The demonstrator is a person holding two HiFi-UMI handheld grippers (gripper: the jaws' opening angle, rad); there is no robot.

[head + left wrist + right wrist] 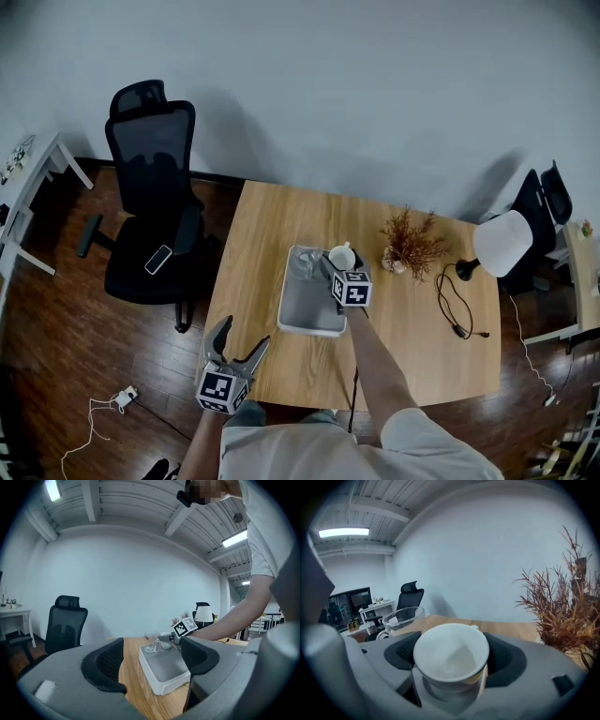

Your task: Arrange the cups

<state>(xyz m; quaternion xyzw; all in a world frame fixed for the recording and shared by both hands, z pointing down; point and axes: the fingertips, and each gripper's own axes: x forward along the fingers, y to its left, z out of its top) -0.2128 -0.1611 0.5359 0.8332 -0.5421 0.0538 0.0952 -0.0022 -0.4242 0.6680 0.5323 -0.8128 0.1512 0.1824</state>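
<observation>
Jaws on the right gripper (338, 270) are clamped on the white cup (451, 656), while the left gripper (152, 660) hangs with its jaws apart and empty by the near left corner of the wooden table (422, 347). On that table sits the grey tray (314, 309). The white cup is at the tray's far right corner, just beside a glass cup (303, 264) standing in its far end.

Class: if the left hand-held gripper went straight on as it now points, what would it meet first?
The left hand-held gripper would probably meet the grey tray first; depth is unclear.
</observation>
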